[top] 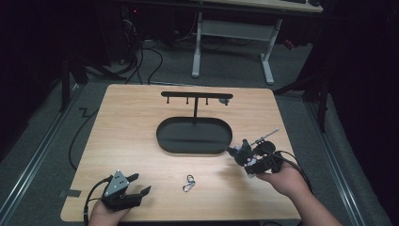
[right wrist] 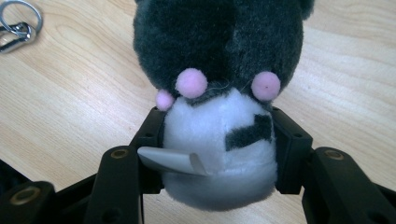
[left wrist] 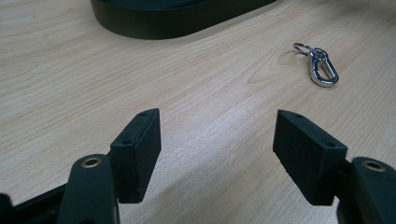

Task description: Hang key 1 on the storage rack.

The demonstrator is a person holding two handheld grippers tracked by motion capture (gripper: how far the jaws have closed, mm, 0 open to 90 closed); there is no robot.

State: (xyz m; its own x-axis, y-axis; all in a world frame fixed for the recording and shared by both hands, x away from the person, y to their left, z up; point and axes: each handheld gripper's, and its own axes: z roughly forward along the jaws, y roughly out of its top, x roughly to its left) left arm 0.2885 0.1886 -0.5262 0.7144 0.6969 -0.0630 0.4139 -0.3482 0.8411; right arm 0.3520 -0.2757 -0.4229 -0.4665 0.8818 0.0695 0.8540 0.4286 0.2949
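Two grippers are in play. Left gripper (top: 136, 184) rests at the near tabletop (top: 131, 127) edge, fingers (left wrist: 137, 149) spread and empty. Carabiner (top: 188, 183) lies loose just beyond. Right gripper (top: 240, 153) has its fingers (right wrist: 292, 149) clamped on a plush toy (right wrist: 219, 107), held above the tabletop beside the tray (top: 162, 134). Judged step: carrying the toy toward the rack (top: 196, 96); next move calls for lifting it up to a hook.
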